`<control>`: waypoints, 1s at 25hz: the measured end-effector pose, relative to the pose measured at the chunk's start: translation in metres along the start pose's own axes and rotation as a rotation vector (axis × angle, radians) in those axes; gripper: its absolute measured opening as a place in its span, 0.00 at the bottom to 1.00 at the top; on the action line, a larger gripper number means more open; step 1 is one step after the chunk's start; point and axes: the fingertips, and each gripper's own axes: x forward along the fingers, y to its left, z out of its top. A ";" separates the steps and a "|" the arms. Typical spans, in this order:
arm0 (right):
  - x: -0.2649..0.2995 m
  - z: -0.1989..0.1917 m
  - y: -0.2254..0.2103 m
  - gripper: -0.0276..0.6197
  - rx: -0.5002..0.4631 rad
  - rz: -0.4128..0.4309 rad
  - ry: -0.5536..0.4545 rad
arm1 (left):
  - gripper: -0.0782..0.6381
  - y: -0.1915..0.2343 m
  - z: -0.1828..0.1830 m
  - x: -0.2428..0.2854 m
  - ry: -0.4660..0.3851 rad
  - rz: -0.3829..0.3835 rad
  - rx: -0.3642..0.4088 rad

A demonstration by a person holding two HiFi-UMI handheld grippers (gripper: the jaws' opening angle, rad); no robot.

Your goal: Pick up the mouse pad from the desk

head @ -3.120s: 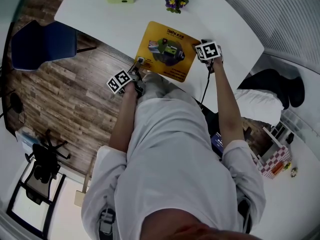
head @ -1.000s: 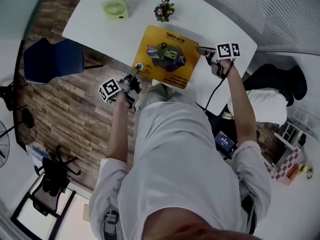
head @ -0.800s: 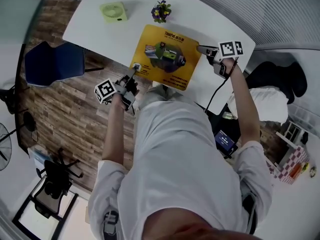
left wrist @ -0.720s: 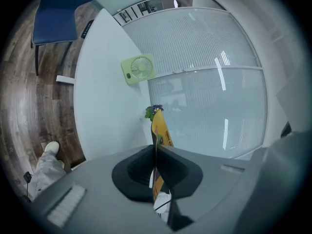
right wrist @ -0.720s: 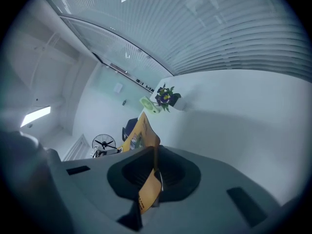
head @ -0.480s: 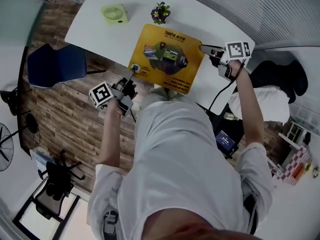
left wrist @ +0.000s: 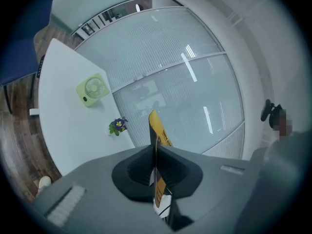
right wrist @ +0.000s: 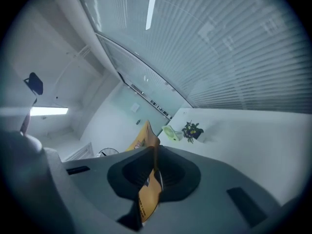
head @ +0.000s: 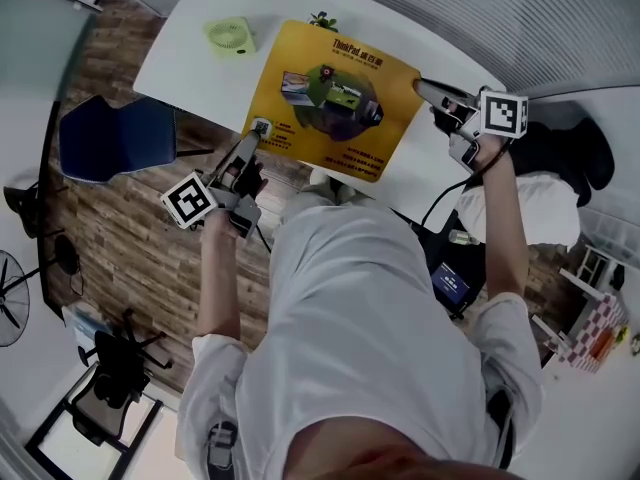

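Lifting step: left claw (head: 258, 129) and right claw (head: 419, 88) each clamp opposite edges of the yellow mouse pad (head: 330, 98), held clear above the bench (head: 190, 63); next move likely calls for keeping both grips level.

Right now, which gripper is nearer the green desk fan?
Left. The left gripper holds the mouse pad on the green desk fan side; the right gripper holds its opposite edge.

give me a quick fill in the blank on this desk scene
The number of grippers holding the yellow rectangular printed mouse pad is ___. Open or shut, the jaws of the left gripper are ___. The small round fan on the white desk is light ___. The potted flowers are ___.
Missing: two; shut; green; purple.
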 end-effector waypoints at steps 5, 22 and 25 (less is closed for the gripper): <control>-0.022 0.023 0.031 0.09 -0.106 -0.037 -0.110 | 0.11 -0.038 0.016 0.002 -0.047 -0.059 0.064; -0.069 0.046 0.106 0.09 -0.405 -0.222 -0.385 | 0.11 -0.121 0.039 0.005 -0.139 -0.042 0.521; -0.074 0.044 0.113 0.09 -0.441 -0.256 -0.423 | 0.11 -0.131 0.037 0.003 -0.164 -0.025 0.590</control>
